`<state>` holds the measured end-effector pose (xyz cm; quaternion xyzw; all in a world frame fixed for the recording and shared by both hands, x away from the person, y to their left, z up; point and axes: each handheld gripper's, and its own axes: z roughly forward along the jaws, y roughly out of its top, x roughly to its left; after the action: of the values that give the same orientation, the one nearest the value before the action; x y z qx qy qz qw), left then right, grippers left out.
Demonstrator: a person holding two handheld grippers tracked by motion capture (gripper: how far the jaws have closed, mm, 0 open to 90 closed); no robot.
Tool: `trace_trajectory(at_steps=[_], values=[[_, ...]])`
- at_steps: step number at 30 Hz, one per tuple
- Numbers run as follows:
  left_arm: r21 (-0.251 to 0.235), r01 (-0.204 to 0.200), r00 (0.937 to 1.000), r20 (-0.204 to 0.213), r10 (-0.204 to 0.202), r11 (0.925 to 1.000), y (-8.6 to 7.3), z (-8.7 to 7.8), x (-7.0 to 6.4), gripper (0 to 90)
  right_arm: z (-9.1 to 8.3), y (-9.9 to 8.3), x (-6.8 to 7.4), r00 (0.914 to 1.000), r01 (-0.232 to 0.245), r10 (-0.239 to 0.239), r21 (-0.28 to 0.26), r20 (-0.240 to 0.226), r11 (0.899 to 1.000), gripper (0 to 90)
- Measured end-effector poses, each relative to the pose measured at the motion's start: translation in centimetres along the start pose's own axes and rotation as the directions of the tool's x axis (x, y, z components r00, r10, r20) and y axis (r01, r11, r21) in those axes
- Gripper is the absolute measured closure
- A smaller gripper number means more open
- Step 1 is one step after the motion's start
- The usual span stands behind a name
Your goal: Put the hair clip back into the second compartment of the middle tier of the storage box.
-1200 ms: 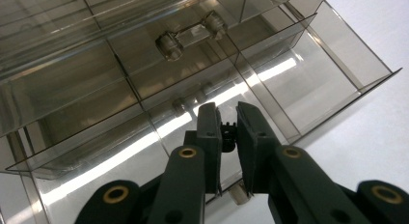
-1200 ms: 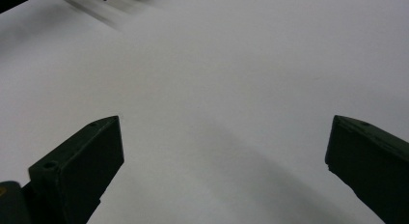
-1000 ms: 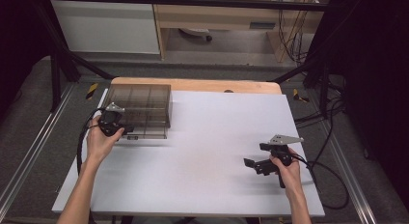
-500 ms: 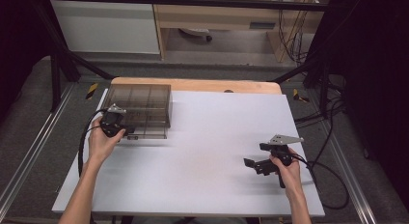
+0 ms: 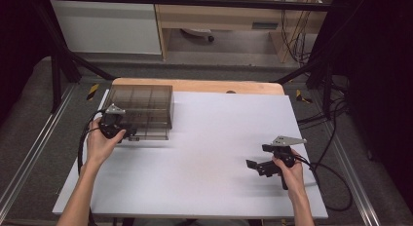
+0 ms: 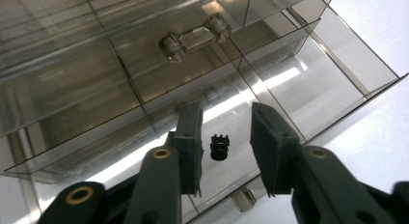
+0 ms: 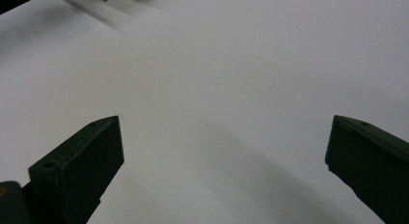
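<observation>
In the left gripper view the two black jaws of the left gripper (image 6: 226, 147) stand apart with a clear gap, and between them, lower down, a small black toothed part (image 6: 219, 147) lies on the floor of a pulled-out drawer (image 6: 308, 79) of the clear smoky plastic organizer box (image 6: 96, 64). Neither jaw touches the part. The drawer's thin clear dividers (image 6: 270, 96) run just beside the jaws, and a clear bar handle (image 6: 193, 38) sits on the box face above them.

From the high view, the left gripper (image 5: 117, 128) sits at the front edge of the organizer box (image 5: 141, 106), held by the left hand (image 5: 100, 145), its black cable (image 5: 83, 148) looping on the side away from the box. The box stands on the white table (image 5: 209, 153) near the far left corner, just before a wooden strip (image 5: 195, 85) along the far edge.

The right gripper (image 7: 222, 156) has its jaws spread wide, with bare white table between them. In the high view the right gripper (image 5: 255, 165) is well apart from the box, toward the near right of the table, held by the right hand (image 5: 290, 170), jaws pointing toward the box side, with its grey plate (image 5: 288, 140) on top and cable (image 5: 331, 182) trailing off the table edge.
</observation>
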<state>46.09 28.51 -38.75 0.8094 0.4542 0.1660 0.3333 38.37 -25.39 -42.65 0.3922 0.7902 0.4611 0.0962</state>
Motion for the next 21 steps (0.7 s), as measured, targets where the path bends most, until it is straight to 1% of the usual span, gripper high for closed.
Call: trace_trajectory(at_steps=[7, 9, 13, 17, 21], values=[[-0.009, -0.003, 1.0, 0.002, 0.003, 1.0, -0.1, -0.6, -0.2, 52.4, 0.0, 0.0, 0.0, 1.0, 0.001, -0.001, -0.002, 0.0, 1.0, 0.5], [-0.009, -0.01, 0.9999, 0.001, 0.01, 0.9999, -0.1, -0.7, -0.3, 50.1, 0.0, 0.0, 0.0, 1.0, -0.001, 0.001, -0.001, -0.001, 1.0, 0.5], [-0.015, -0.015, 0.9999, -0.003, 0.015, 0.9998, -0.1, -1.1, -0.5, 41.1, 0.0, 0.0, 0.0, 1.0, -0.002, 0.002, -0.002, -0.001, 1.0, 0.5], [-0.022, -0.01, 0.9999, -0.009, 0.01, 0.9997, -0.2, -1.4, -0.7, 31.4, 0.0, 0.0, 0.0, 1.0, -0.003, 0.003, -0.003, 0.0, 1.0, 0.5], [-0.025, -0.016, 0.9998, -0.009, 0.016, 0.9996, -0.2, -1.7, -1.0, 26.5, -0.1, 0.0, 0.0, 1.0, -0.003, 0.003, -0.002, 0.0, 1.0, 0.5]])
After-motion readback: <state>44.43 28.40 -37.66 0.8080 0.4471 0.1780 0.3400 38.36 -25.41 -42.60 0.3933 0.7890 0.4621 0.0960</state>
